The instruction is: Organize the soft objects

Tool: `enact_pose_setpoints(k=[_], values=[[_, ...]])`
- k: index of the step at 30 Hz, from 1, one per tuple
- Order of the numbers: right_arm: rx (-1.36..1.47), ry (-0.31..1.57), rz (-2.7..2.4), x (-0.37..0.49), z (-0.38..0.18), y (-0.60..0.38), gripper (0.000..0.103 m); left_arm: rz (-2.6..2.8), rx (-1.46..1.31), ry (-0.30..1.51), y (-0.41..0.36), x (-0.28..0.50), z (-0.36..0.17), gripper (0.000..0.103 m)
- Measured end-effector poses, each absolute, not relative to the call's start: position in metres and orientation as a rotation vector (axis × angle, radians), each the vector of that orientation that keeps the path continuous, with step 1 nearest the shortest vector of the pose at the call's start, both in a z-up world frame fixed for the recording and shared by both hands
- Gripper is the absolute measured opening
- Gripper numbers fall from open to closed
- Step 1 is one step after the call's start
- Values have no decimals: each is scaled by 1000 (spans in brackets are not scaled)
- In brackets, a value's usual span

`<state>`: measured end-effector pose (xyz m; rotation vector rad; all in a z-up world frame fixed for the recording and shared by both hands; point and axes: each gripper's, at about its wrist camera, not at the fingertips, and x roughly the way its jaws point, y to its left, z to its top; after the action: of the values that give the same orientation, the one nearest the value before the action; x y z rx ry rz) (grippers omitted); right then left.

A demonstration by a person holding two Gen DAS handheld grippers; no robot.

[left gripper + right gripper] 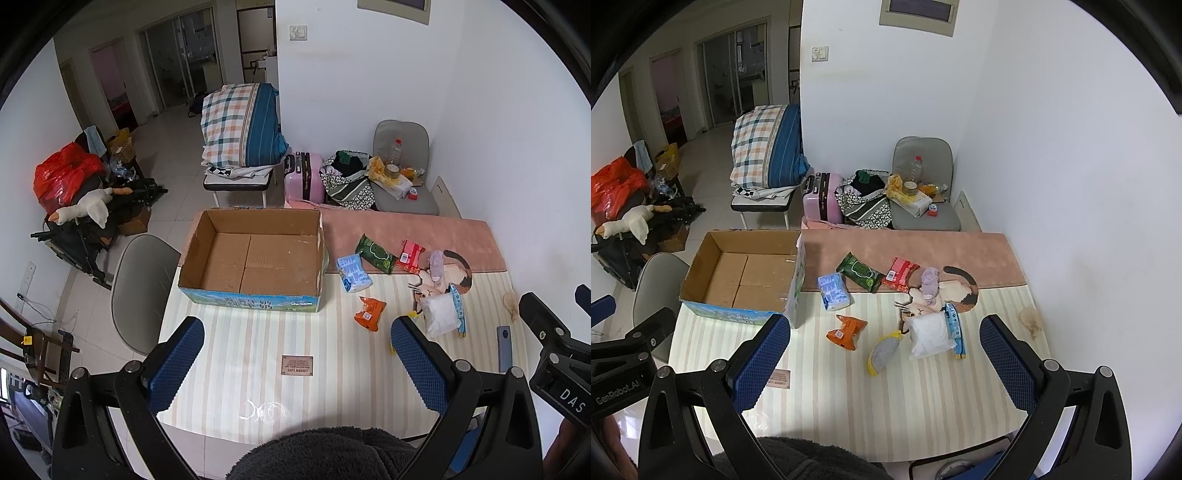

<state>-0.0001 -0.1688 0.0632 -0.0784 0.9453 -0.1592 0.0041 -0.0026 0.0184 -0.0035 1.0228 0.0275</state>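
Observation:
An open, empty cardboard box stands on the striped table mat. Right of it lie several soft packs: a blue tissue pack, a green wipes pack, a red pack, an orange pack, a white pack, a grey-yellow pouch and a small purple plush. My left gripper is open and empty above the table's near side. My right gripper is open and empty, above the pouch.
A phone lies at the mat's right edge. A beige scrap lies by the wall. A grey chair stands left of the table. Behind are a cluttered chair, a pink suitcase and folded bedding.

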Motion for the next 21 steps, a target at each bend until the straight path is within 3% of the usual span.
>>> enact_pose_setpoints(k=[21], values=[[-70, 958, -147, -1, 59, -173, 103, 22, -15, 1019, 0, 1, 19, 103]])
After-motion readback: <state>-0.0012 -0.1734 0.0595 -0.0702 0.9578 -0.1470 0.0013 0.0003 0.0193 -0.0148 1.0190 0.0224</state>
